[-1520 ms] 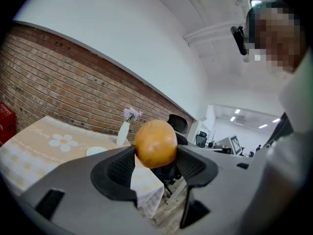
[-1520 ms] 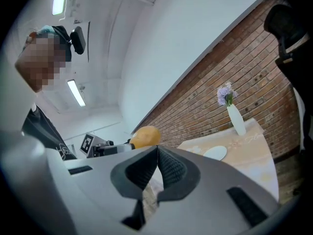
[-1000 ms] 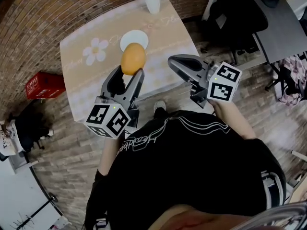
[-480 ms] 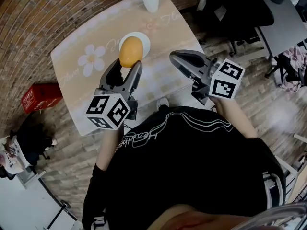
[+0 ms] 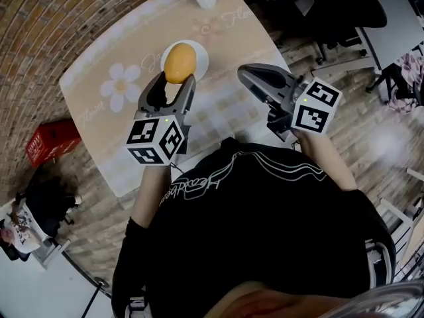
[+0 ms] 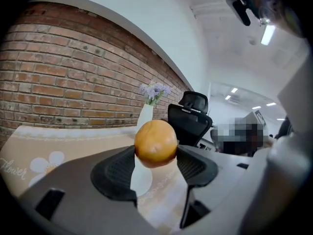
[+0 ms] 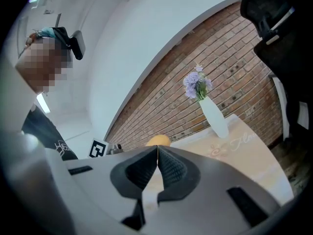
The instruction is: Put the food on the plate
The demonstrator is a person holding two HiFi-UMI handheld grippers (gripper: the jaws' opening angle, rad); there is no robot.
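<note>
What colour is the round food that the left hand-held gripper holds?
The food is orange-yellow; the left gripper view shows it best.

Brick wall (image 6: 73, 82), brick-patterned floor (image 5: 86, 224), table under beige flower-print cloth (image 5: 99, 131), black office chair (image 6: 190, 116), red crate (image 5: 50, 141), ceiling strip lights (image 6: 267, 33)

the person is wearing a black top (image 5: 265, 237) with white outline lettering (image 5: 199, 187) looping across the chest and thin white stripes (image 5: 374, 257) running down its right side. the left gripper (image 5: 174, 79) and right gripper (image 5: 246, 73) are showing smooth grey shells and black dimpled pads (image 6: 115, 173). each is carrying a cube, the left cube (image 5: 156, 140) and the right cube (image 5: 313, 106), printed with black-and-white square markers, with a small light glowing beside it.
</note>
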